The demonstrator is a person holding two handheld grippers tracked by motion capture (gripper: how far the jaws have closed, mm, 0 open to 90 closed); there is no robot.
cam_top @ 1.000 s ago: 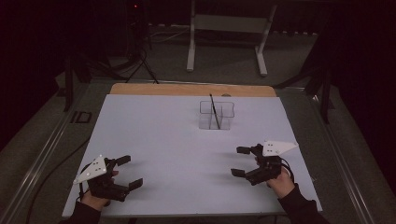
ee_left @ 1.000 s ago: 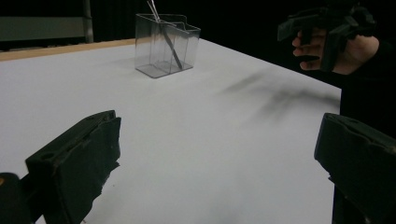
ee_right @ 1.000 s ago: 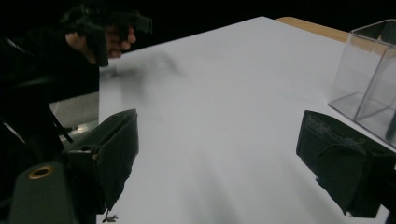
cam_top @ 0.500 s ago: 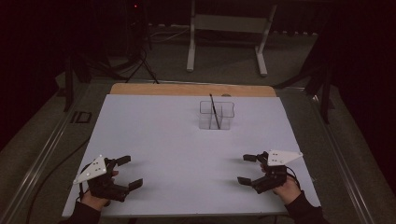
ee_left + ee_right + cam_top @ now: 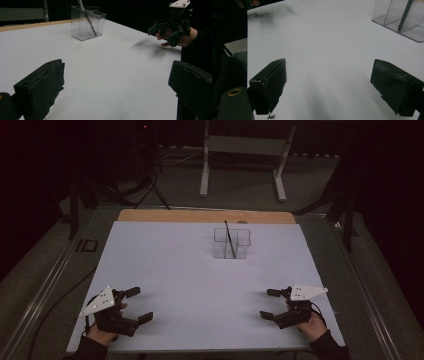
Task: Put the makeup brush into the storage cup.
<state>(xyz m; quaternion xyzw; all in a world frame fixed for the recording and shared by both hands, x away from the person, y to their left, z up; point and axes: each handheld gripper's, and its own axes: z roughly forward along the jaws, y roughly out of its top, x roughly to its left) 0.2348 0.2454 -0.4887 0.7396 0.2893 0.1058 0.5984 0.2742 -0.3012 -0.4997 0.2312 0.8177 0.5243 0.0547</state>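
No readable text, labels, brands or numbers anywhere. Clear container [image 5: 231, 243] at 12 o'clock on the tabletop [image 5: 190, 270]: plain walls, no print. Grey plate on the left hand-held gripper [image 5: 137, 305] at 7 o'clock has pale dots, no characters; same on the right hand-held gripper [image 5: 269, 304] at 5 o'clock. Jaw pads in both gripper views are bare black. Tabletop sheet is blank.

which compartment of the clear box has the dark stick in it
The front-left compartment of the clear plastic box: the thin dark stick stands leaning there, others look empty.
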